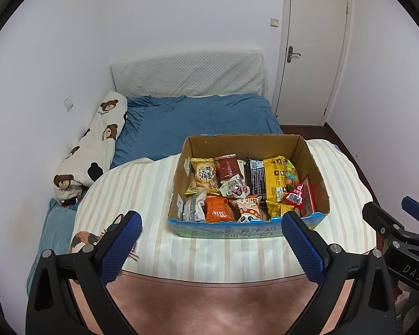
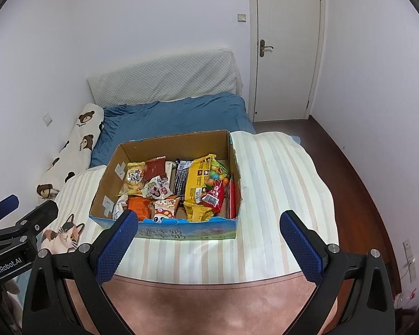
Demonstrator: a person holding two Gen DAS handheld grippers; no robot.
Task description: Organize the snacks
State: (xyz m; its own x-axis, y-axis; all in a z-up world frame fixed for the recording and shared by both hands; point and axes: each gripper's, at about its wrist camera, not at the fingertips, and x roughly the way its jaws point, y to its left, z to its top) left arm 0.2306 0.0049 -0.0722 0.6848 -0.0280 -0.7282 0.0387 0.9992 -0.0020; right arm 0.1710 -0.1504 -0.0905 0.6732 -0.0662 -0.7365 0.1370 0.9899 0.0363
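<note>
Cardboard box of snack packets sits on the striped cloth over the bed; left gripper spread, empty, short of it. Right view: right gripper likewise spread and empty; packets look light, crinkly, slippery, best pinched at a sealed edge.
</note>
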